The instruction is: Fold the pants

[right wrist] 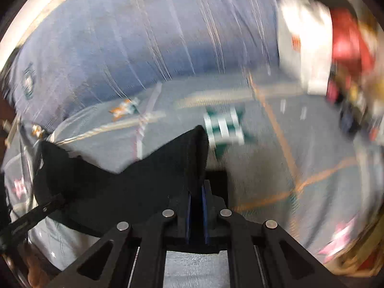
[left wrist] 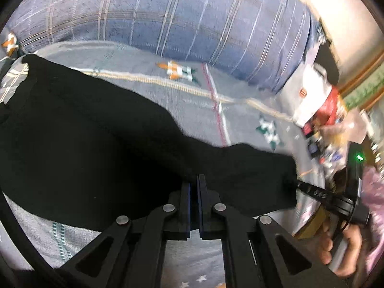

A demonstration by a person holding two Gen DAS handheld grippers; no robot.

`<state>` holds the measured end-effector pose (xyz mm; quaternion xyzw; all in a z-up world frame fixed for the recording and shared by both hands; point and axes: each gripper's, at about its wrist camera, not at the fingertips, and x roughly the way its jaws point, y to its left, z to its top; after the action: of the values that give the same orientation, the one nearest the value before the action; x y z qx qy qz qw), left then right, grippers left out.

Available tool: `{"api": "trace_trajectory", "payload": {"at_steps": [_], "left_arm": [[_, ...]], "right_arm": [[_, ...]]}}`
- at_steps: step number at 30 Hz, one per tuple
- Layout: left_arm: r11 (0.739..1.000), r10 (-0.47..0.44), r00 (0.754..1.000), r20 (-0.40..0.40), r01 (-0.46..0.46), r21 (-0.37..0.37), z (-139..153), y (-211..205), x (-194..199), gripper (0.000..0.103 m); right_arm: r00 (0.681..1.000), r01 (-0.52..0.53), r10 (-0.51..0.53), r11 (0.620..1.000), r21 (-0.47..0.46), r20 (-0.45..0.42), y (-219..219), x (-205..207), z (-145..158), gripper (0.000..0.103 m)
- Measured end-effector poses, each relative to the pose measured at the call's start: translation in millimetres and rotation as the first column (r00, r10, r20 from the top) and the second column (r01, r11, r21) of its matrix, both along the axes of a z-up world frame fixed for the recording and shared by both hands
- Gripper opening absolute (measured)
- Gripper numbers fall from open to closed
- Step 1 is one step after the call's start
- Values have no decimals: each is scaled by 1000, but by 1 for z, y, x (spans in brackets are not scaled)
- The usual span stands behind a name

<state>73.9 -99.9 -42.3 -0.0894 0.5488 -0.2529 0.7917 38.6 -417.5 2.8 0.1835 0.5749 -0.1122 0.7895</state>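
Observation:
The black pants (left wrist: 96,144) lie stretched across a grey patterned bedspread (left wrist: 187,88), running from the far left to the lower right. My left gripper (left wrist: 194,184) is shut on the near edge of the pants. My right gripper (right wrist: 196,187) is shut on another edge of the pants (right wrist: 134,182), and the cloth rises in a fold above its fingers. The right gripper (left wrist: 309,192) also shows at the right in the left wrist view, gripping the end of the pants. The right wrist view is blurred.
A blue plaid bolster or rolled blanket (left wrist: 204,16) lies along the far side of the bed. At the right edge sit a white box (left wrist: 312,91), a red item (left wrist: 333,105) and cluttered small objects (left wrist: 328,144). The other gripper's arm (right wrist: 31,213) shows at left.

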Motion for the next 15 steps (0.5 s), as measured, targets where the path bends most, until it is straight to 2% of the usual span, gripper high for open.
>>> {"api": "trace_trajectory", "payload": {"at_steps": [4, 8, 12, 15], "left_arm": [[999, 6, 999, -37, -4, 52, -18, -4, 2, 4], [997, -6, 999, -51, 9, 74, -31, -2, 0, 6], [998, -12, 1000, -16, 13, 64, -33, 0, -4, 7], [997, -33, 999, 14, 32, 71, -25, 3, -11, 15]], "right_arm": [[996, -59, 56, 997, -50, -67, 8, 4, -11, 8], [995, -47, 40, 996, -70, -90, 11, 7, -15, 8], [995, 2, -7, 998, -58, -97, 7, 10, -17, 12], [996, 19, -23, 999, -50, -83, 5, 11, -15, 12]]}}
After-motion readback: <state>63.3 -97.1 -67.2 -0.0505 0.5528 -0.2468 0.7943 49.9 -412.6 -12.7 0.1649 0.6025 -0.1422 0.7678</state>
